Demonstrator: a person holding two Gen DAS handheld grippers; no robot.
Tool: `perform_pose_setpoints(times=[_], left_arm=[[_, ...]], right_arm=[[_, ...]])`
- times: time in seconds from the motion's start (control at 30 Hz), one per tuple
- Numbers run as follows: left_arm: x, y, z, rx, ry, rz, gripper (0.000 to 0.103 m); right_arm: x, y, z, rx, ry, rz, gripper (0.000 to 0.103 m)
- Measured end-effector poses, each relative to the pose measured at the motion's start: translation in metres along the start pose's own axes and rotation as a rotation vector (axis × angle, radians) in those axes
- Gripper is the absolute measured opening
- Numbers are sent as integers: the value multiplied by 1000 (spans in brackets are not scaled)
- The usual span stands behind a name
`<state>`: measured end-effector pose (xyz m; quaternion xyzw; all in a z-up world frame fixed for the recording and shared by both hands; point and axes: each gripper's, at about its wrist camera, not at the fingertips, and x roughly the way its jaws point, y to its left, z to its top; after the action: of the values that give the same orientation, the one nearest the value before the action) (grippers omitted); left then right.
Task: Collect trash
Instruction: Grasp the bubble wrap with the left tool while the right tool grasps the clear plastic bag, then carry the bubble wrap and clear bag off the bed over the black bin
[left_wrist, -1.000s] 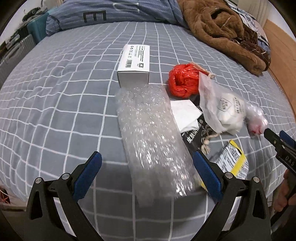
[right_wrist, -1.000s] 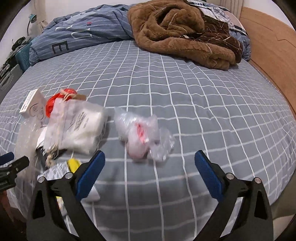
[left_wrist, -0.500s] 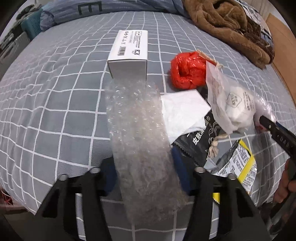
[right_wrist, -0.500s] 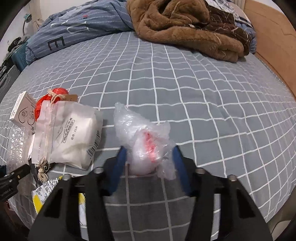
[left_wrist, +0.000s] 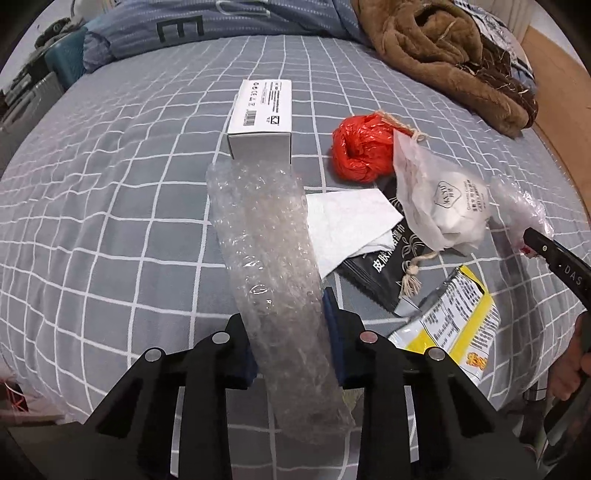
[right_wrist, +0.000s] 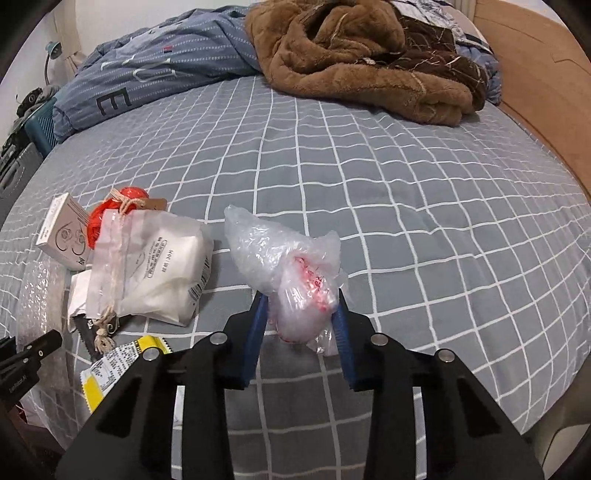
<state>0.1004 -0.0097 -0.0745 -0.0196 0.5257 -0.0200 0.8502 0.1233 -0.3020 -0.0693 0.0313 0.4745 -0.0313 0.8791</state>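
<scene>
Trash lies on a grey checked bed. My left gripper (left_wrist: 291, 332) is shut on a long bubble wrap sleeve (left_wrist: 266, 243), which sticks forward and up from the jaws. My right gripper (right_wrist: 301, 325) is shut on a crumpled clear plastic bag with red print (right_wrist: 291, 269), lifted a little off the bed. Beside them lie a white box (left_wrist: 262, 116), a red plastic bag (left_wrist: 360, 147), a white tissue (left_wrist: 351, 225), a clear pouch with white contents (right_wrist: 155, 269), a black sachet (left_wrist: 384, 269) and a yellow snack wrapper (left_wrist: 450, 325).
A brown fleece blanket (right_wrist: 369, 55) and a blue striped duvet (right_wrist: 155, 77) lie at the head of the bed. A wooden bed frame (right_wrist: 539, 74) runs along the right side. The bed's near edge is just below both grippers.
Both grippers went from wide open to shut: the left closed on the bubble wrap, the right on the clear plastic bag, and both items have risen slightly.
</scene>
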Motion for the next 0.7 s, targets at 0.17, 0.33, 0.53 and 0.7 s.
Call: perform_pose_setpoints(times=[0.17,0.33,0.53,0.7], left_arm=[[-15,0,-3,6,-24,2,29],[-29,0,-3,6,-41,2,29],[-45,-1,-7,9,-57,0,29],[-60,-2,-14,14,-74,-1,29]], right_arm=[[-18,-4,-3,10,-22,-5,34],[-31,-6,-6,14,-30,-5,34],[-52,-6,-13,15,-47,-4,34],[-69,-4,-18,15,-63,-2,34]])
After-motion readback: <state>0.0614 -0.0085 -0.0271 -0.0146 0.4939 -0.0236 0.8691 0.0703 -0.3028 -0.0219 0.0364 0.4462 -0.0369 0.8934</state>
